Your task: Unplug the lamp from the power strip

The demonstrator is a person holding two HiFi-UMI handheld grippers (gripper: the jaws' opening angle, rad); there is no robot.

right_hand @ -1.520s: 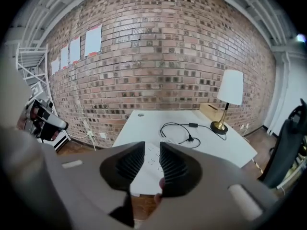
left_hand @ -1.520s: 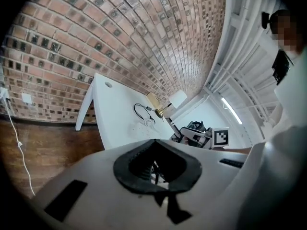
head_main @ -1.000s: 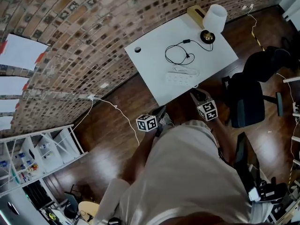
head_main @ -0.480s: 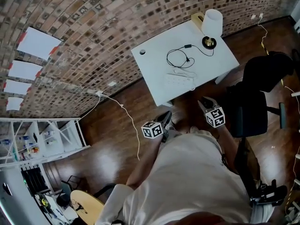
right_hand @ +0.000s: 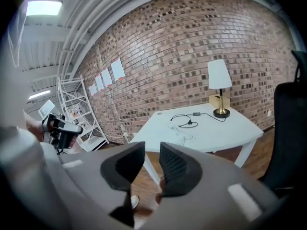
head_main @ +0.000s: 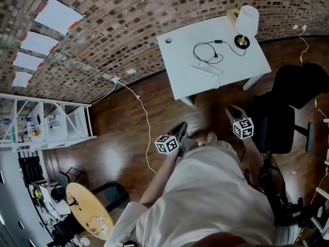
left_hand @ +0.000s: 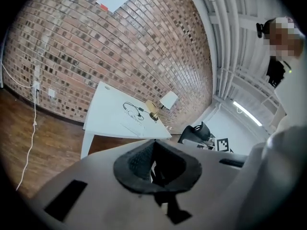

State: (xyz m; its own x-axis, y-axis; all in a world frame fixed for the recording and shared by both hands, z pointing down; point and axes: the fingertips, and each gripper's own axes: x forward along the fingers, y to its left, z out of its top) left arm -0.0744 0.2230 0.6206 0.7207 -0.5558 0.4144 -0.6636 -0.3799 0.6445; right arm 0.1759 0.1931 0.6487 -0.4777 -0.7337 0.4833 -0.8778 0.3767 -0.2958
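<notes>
Left tongs (left_hand: 153,163) are shut on nothing, right tongs (right_hand: 152,164) half open, just narrowed and empty, both well apart from the table (head_main: 180,60) where the lamp (head_main: 247,22)'s limp cord (head_main: 205,48) meets the light power strip (head_main: 202,76); probably grip the stiff plug, not the cord.

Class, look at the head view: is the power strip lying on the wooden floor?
No: the power strip lies on the white table, beside the looped black cord running to the lamp.

The white worktop (head_main: 180,63) is carrying a white-shaded, gold-based lamp (head_main: 248,19) and black cord (head_main: 218,42), against a mottled red-brown brick wall (head_main: 128,14).
</notes>
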